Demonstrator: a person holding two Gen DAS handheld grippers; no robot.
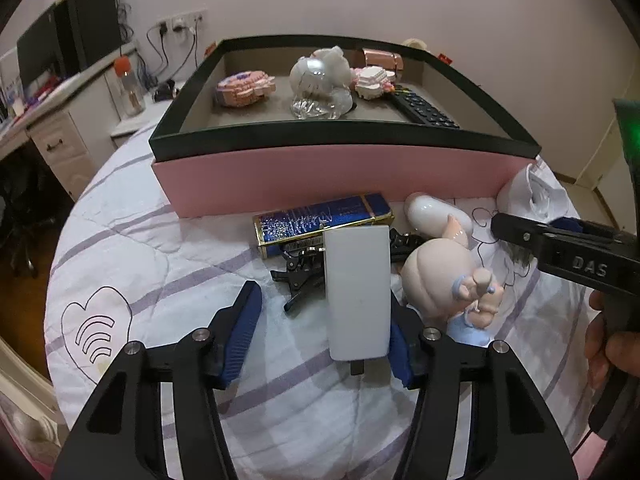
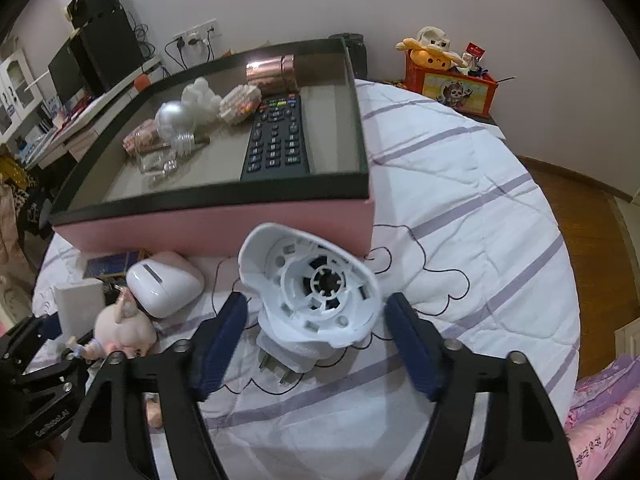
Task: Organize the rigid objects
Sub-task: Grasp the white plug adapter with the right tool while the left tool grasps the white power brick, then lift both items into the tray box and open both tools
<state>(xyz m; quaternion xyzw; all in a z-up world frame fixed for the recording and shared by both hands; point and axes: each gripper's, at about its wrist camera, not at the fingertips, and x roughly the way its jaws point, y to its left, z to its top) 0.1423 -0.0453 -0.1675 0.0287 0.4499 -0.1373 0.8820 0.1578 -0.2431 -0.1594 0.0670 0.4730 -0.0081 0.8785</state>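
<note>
On the striped quilt, a white rectangular block (image 1: pixel 358 292) stands between the fingers of my left gripper (image 1: pixel 322 320). The left pad is clearly apart from it and the right pad sits at its edge, so the gripper is open. My right gripper (image 2: pixel 316 300) is open around a white plastic plug-in housing (image 2: pixel 312 288), with a gap on each side. Beside the block lie a blue-and-gold box (image 1: pixel 320 220), a black clip (image 1: pixel 300 276), a doll figurine (image 1: pixel 444 280) and a white rounded case (image 2: pixel 164 284).
A pink box with a dark rim (image 2: pixel 220 228) stands behind, holding a remote (image 2: pixel 278 136), brick models, a clear bulb and a rose-gold cylinder. A desk with a monitor (image 1: pixel 40 52) is at the left. An orange toy box (image 2: pixel 452 84) sits beyond the bed, with wooden floor to the right.
</note>
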